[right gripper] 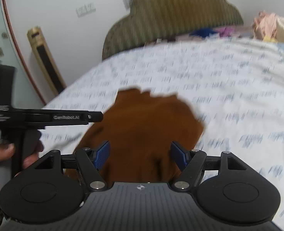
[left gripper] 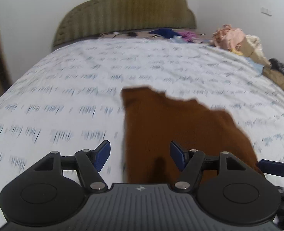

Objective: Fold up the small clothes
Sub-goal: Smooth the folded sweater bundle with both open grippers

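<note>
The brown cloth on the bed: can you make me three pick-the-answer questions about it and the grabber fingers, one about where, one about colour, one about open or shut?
1. Where does the brown cloth lie?
A. on the bedsheet
B. on the floor
C. on a chair

2. What colour are the pads on the fingers?
A. red
B. blue
C. yellow

3. How do the fingers of the right gripper stand?
A. shut on the cloth
B. shut on nothing
C. open

Answers:
1 A: the cloth rests flat on the patterned white sheet.
2 B: both wrist views show blue pads on black arms.
3 C: a wide gap shows between the fingers, with the cloth below and nothing pinched. The left gripper is open too.
</note>
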Available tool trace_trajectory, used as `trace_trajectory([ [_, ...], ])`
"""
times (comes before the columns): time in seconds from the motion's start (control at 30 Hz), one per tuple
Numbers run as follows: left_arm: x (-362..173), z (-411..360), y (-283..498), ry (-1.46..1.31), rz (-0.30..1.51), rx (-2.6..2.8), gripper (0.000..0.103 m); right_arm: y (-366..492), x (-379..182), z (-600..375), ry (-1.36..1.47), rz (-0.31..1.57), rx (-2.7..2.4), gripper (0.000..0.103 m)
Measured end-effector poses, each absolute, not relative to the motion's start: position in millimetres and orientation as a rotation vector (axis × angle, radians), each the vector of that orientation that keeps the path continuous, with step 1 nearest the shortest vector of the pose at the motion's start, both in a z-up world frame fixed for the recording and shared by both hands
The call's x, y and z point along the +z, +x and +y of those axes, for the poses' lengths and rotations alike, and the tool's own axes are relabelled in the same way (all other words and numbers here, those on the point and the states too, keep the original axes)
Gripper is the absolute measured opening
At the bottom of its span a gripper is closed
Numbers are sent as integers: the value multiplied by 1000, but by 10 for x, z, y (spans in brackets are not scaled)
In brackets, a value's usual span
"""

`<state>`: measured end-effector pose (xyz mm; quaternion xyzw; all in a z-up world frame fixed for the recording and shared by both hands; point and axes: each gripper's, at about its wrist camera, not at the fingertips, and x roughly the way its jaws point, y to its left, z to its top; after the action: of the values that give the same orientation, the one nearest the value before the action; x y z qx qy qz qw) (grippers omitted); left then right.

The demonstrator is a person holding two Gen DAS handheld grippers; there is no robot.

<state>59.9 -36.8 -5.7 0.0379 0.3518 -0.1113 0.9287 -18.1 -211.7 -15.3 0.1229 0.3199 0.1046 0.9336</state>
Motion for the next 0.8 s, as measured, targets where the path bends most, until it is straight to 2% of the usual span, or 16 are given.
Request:
trace_trajectory([
  [0.1, -368, -419, 563, 79, 795, -224, 68, -132, -413, -2008, 213, 720, 175, 70],
  [0.17, -467, -429, 543, 80, 746, -214, 73, -124, -509, -1955, 152, 708, 147, 70],
  [0.27, -384, -345, 596, 17, 792, -213, 74, -109, -466, -1946, 130, 725, 152, 71],
  [0.33, -305, -248, 566, -21, 794, -219, 74, -156, -318, -2032, 169, 690, 167, 68],
  [0.47, -274, -171, 410, -17, 792, -217, 74, -328, -119, -2103, 198, 629, 184, 68],
  [0.67, -263, -198, 241, -19, 777, -187, 74, -301, -428, -2023, 174, 716, 125, 69],
  [0.8, -161, -187, 89, -10, 751, -154, 74, -455, -291, -2154, 290, 623, 112, 68],
])
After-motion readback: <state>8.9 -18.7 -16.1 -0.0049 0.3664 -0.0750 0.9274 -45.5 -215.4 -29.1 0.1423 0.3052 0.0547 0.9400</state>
